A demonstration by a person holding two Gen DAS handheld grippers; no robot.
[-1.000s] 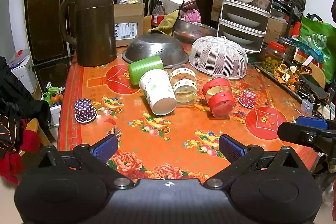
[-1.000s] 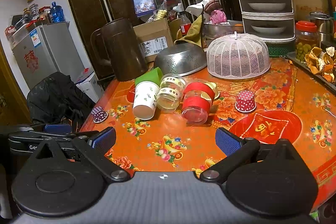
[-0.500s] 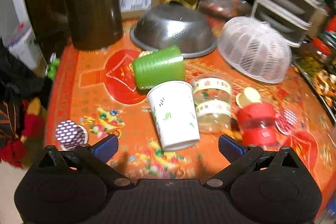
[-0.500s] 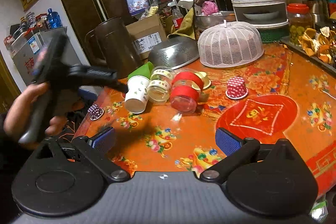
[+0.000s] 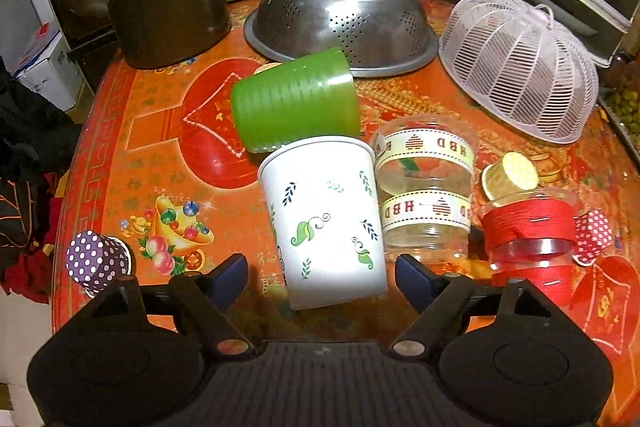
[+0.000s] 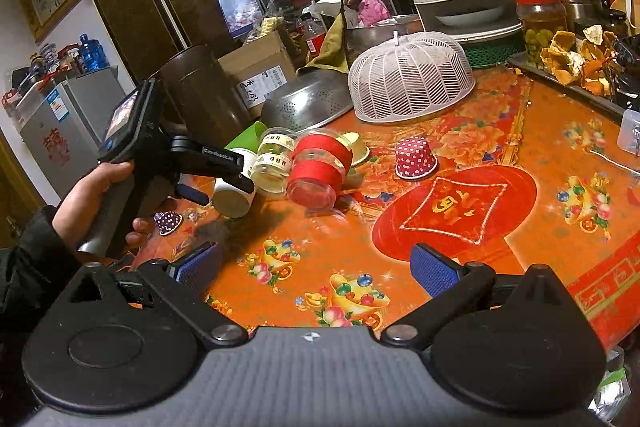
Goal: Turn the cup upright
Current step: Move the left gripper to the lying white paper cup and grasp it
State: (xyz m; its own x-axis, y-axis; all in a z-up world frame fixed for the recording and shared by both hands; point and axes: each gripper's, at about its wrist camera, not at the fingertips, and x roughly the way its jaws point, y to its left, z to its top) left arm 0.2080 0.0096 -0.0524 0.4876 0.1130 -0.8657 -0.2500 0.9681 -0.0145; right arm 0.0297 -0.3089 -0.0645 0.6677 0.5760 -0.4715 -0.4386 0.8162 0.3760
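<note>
The room is lit by a warm indoor lamp from above, and the colours look very saturated. The white cup (image 5: 326, 223) is overexposed on its lower side, so its leaf print almost washes out there. Just behind the cup, the steel colander (image 5: 344, 19) shows soft highlights on its dome. The glossy tablecloth (image 6: 440, 267) reflects pale patches near the cup, and small dark shadows lie beneath the cup and the jars beside it. Both views are sharp in the middle. The fisheye bends straight lines strongly toward the edges, and the corners far from the cup fall black.
</note>
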